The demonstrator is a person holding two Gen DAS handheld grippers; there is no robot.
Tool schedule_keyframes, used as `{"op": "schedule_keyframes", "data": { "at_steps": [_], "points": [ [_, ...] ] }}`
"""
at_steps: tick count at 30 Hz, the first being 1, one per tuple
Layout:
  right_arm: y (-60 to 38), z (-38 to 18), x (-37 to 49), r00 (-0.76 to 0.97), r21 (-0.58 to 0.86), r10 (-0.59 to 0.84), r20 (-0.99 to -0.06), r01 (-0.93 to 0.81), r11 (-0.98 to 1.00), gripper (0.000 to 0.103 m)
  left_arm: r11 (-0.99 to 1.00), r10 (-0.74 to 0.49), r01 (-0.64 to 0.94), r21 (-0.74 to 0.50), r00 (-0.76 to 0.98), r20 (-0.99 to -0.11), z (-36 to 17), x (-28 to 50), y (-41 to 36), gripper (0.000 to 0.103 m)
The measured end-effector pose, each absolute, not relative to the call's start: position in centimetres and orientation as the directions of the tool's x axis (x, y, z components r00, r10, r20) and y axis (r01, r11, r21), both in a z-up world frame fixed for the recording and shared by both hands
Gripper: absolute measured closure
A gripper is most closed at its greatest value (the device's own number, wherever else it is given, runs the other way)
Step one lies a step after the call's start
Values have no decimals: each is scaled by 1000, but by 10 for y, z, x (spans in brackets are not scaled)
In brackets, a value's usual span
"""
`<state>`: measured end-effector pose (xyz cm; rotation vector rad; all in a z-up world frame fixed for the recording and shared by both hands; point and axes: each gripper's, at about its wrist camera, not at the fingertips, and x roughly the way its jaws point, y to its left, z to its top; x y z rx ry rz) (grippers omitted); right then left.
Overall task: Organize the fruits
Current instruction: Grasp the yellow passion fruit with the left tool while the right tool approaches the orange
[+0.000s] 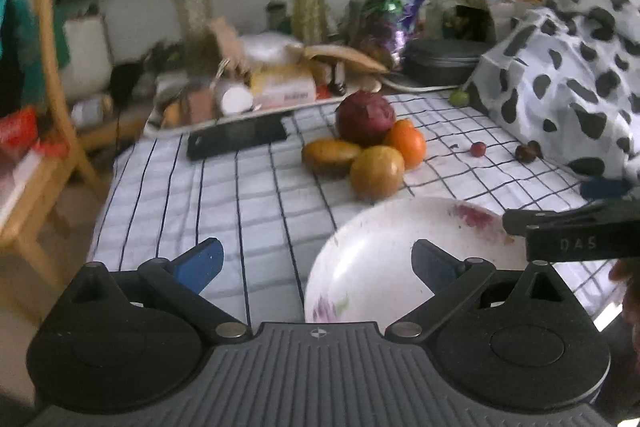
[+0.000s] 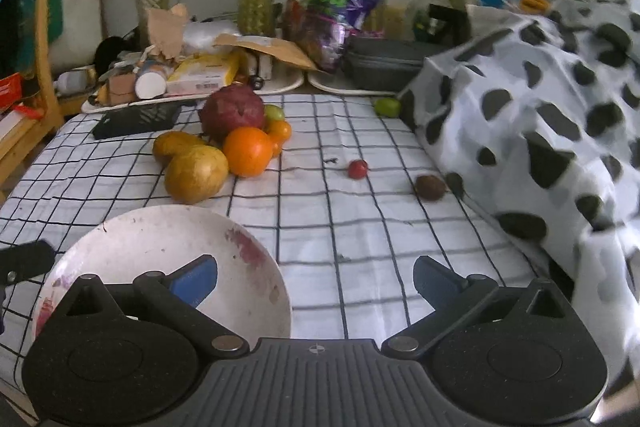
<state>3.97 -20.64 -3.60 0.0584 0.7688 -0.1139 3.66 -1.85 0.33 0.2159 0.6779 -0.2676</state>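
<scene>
Both claws stand spread and empty. The fruit pile (image 2: 224,143) lies just beyond the bowl (image 2: 132,231); the right gripper (image 2: 316,283) appears nearer the bowl.

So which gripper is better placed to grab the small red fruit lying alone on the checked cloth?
Right, probably. The right gripper is open and empty, and the small red fruit lies almost straight ahead; from the left gripper it sits far right.
</scene>
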Motion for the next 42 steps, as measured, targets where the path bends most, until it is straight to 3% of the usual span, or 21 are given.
{"op": "schedule_keyframes", "data": {
  "at_steps": [6, 11, 20, 21, 23, 27, 32, 42],
  "points": [
    [-212, -39, 64, 714, 17, -42, -699, 75, 997, 0, 907, -248, 410, 94, 703, -667, -4, 67, -23, 1],
    [-224, -39, 82, 714, 109, 42, -699, 48, 993, 0, 869, -299, 484, 102, 679, -671, -10, 85, -31, 1],
    [-234, -42, 120, 688, 152, 83, -721, 40, 988, 0, 748, -338, 618, 243, 670, -661, -21, 100, -57, 2],
    [-235, -42, 124, 688, 153, 85, -721, 38, 987, 0, 739, -336, 623, 258, 672, -660, -22, 102, -60, 3],
    [-237, -40, 131, 692, 166, 96, -715, 34, 986, 0, 728, -335, 631, 268, 668, -665, -25, 109, -64, 23],
    [-242, -39, 147, 697, 176, 98, -710, 41, 984, 0, 722, -346, 651, 234, 633, -692, -28, 125, -69, 25],
    [-251, -40, 164, 693, 205, 106, -713, 61, 977, 0, 703, -368, 683, 199, 588, -720, -34, 141, -77, 43],
    [-257, -43, 188, 686, 220, 121, -717, 58, 974, 0, 669, -376, 723, 171, 528, -761, -49, 172, -90, 46]
  ]
}}
